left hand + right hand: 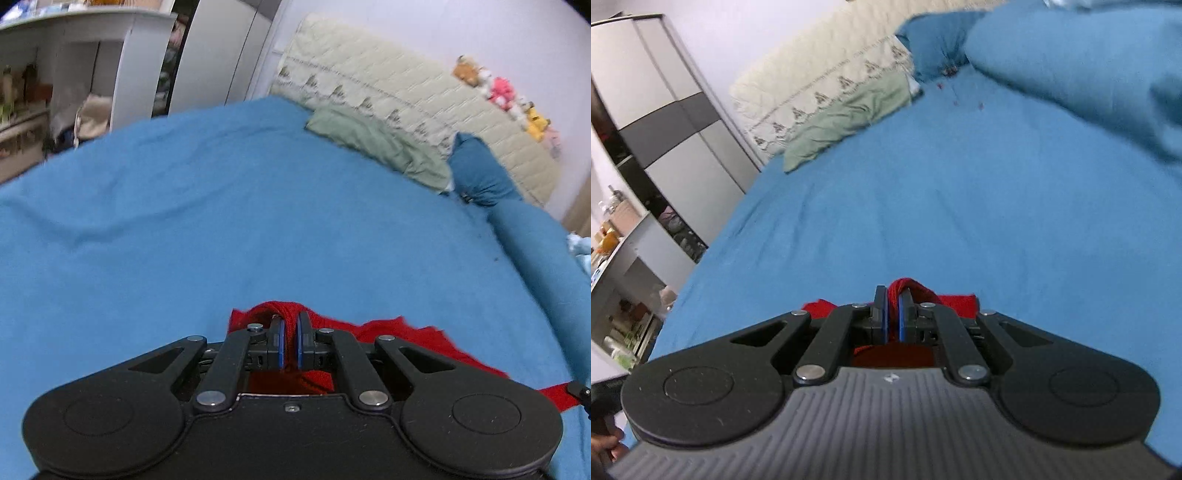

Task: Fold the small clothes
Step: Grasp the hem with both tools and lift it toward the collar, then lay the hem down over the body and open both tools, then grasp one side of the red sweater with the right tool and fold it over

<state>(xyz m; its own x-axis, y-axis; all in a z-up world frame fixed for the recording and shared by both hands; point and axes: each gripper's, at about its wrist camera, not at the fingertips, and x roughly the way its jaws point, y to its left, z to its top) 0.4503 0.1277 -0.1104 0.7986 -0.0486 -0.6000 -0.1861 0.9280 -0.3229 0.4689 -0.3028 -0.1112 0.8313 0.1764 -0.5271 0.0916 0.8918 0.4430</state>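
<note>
Red knit garment [391, 332] pinched in both my grippers, low over the blue bedsheet [221, 221]. Left gripper [290, 341] has its pads squeezed together on a bunched edge; right gripper [894, 319] is clamped the same way on another bunch of the red fabric. Rest of the cloth trails beneath and behind me, mostly hidden. Best play now, I reckon: keep both pinches firm, move level and together, spread the edge taut, and lay it flat before letting go.

Soft, even indoor light; motion blur and fisheye bending toward the edges.
</note>
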